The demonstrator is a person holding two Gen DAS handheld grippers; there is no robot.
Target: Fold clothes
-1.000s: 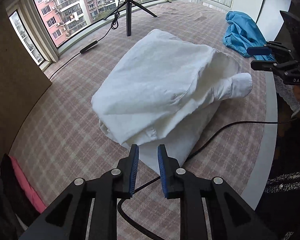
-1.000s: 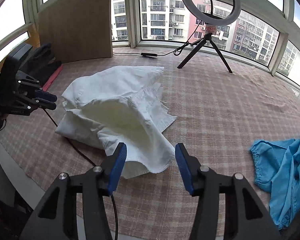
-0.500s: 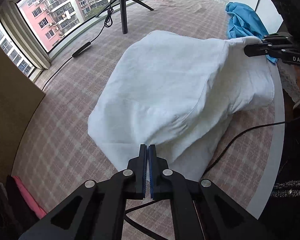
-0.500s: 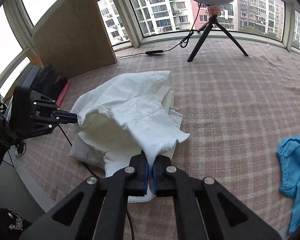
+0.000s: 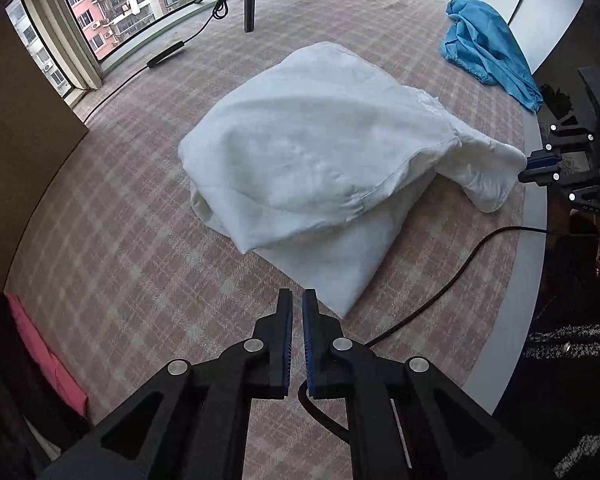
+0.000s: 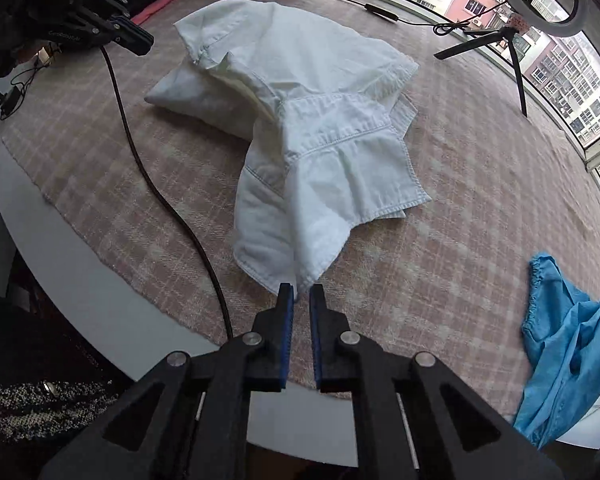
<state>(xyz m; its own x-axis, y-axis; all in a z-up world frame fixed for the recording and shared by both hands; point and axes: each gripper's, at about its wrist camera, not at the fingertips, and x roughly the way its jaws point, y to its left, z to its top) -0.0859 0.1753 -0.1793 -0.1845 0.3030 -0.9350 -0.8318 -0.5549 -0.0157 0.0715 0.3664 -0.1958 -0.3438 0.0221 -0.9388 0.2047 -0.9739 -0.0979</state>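
While right tool [image 6: 300, 296] pinches one white garment [image 6: 320, 80], left tool [image 5: 295, 300] slightly parted, one blue garment [image 6: 568, 340] apart

Only readable-ish text: small white lettering on the black body of the right gripper [image 5: 540, 168] at right edge of left wrist view, looks like "DAS", partly blurred. Left gripper [image 6: 138, 42] in upper left of right wrist view carries white lettering too, illegible.
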